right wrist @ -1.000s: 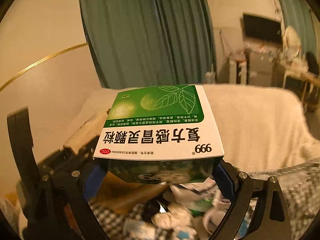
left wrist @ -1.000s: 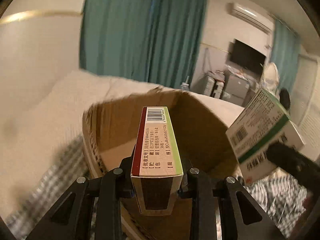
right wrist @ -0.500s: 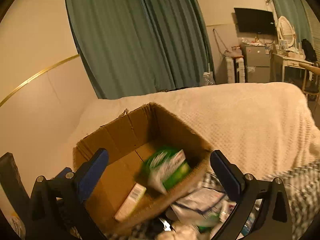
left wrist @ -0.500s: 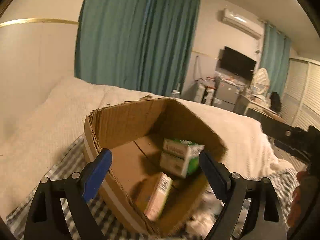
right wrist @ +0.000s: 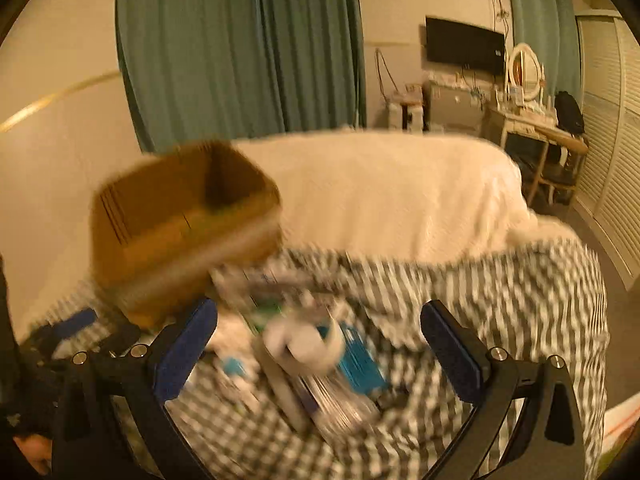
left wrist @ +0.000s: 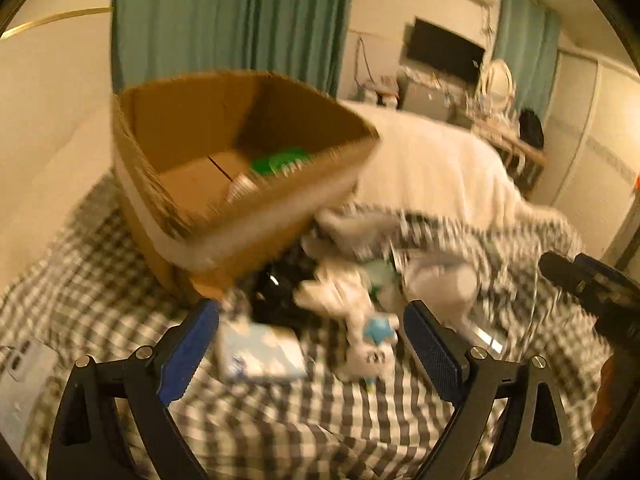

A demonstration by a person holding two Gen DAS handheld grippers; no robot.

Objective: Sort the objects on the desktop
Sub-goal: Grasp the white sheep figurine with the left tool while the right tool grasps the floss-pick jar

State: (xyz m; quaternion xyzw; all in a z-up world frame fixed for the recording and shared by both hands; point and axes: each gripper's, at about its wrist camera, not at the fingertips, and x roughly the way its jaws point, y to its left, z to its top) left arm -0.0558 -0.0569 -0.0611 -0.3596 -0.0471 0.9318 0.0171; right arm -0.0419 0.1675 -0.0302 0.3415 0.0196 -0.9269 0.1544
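Carton [left wrist: 224, 168]: open brown cardboard, standing on the checked cloth [left wrist: 280, 420] at its far left edge, against the pale wall. Contents: green box [left wrist: 280, 162] and a slim box [left wrist: 240, 188], lying on the floor of the carton.

Loose pile [left wrist: 352, 280]: white, black and teal items heaped on the cloth just right of the carton; blurred, not told apart. White-blue pack [left wrist: 260, 354] lies flat at the near edge of the pile.

Left gripper [left wrist: 312, 348]: jaws wide apart, having just opened further; nothing between them, pack below.

Right gripper [right wrist: 320, 344]: jaws wide apart, just been opening, empty; white roll [right wrist: 304, 344] and teal box [right wrist: 360, 364] lie under it.

White blanket [right wrist: 392, 196]: behind the cloth.
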